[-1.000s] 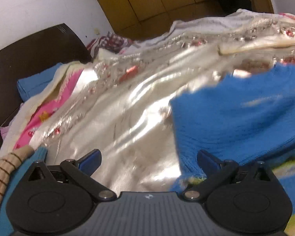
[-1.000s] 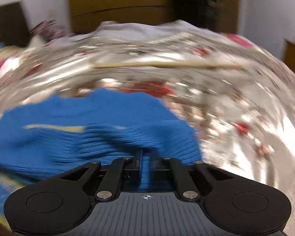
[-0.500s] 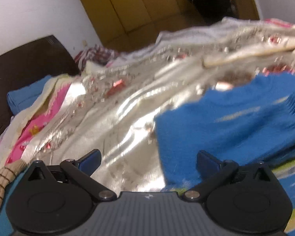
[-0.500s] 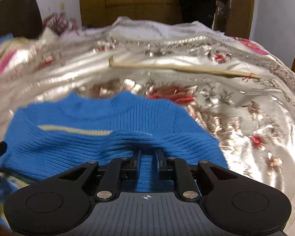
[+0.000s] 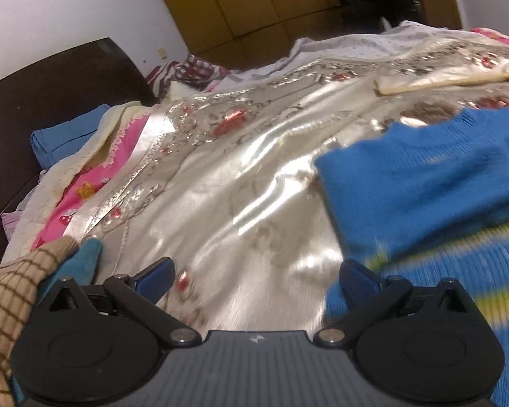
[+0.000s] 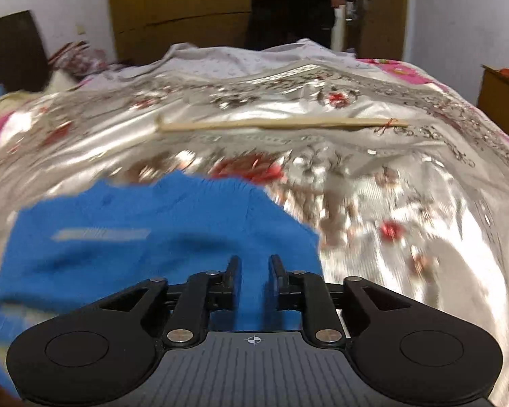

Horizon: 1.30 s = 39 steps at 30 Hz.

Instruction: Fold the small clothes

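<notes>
Lying straight ahead of right gripper (image 6: pixel 253 266), blue sweater (image 6: pixel 159 234) sits between its near-closed fingers, probably pinched; blur hides contact. Left gripper (image 5: pixel 256 276) spread wide, empty, sweater off its right.

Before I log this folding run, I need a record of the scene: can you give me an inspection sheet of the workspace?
Surface: silver floral bedspread, shiny and rumpled.
Job's things: blue knit sweater lying on it, with a yellow-striped part near the left gripper.
Clutter: pale stick; pink blanket; blue pillow; tan checked cloth.
Grippers: left gripper wide open, empty; right gripper jaws narrowly apart over the sweater, grip uncertain.
Cables: nothing seen.
Surroundings: dark headboard, wooden wardrobe, person in dark clothes.
</notes>
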Tool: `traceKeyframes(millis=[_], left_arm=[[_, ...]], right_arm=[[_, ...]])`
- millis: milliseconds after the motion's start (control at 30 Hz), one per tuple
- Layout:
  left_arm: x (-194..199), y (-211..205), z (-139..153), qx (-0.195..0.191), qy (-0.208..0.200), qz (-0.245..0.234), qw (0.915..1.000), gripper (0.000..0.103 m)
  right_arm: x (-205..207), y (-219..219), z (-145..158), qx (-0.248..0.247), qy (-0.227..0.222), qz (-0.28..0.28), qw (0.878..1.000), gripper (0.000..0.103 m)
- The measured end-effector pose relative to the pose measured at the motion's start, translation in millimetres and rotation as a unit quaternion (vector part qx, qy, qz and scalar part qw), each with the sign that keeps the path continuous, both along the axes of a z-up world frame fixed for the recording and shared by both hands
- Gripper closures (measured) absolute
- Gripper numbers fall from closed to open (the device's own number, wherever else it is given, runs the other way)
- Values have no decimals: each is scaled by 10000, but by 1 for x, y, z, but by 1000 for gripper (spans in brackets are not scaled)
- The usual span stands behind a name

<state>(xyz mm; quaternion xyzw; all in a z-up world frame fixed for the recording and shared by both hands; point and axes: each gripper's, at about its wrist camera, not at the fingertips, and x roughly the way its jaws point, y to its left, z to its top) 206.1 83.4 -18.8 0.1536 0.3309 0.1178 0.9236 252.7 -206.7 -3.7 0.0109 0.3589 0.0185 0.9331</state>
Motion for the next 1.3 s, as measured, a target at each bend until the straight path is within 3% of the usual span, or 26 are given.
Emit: traceKeyframes(millis=[200,533,867,967,1100,1300], left_arm=[[-51,-14,-6,188,299,-438,9984,0],[-90,-35,-5,213,464,-563,9971,0],[-113,-35,6,-300,833,-675,9938,0],[-121,-33,7,-602,1110,-839,9884,0],[-134,-28,4,-714,1400,-1051,9820,0],[-140,-13,7,-1117,1662,-1064,9740,3]], right_arm=[[-73,-4,-9,71,291,414,9987,74],[-126,0,-21,76,515,639,9966,74],[-160,-8,-17,166,594,660,9959,70],[-169,-12,-14,259,661,661,9953,68],[-182,-22,-12,448,824,667,9934,60],[-199,-38,-16,673,1061,623,9901,60]])
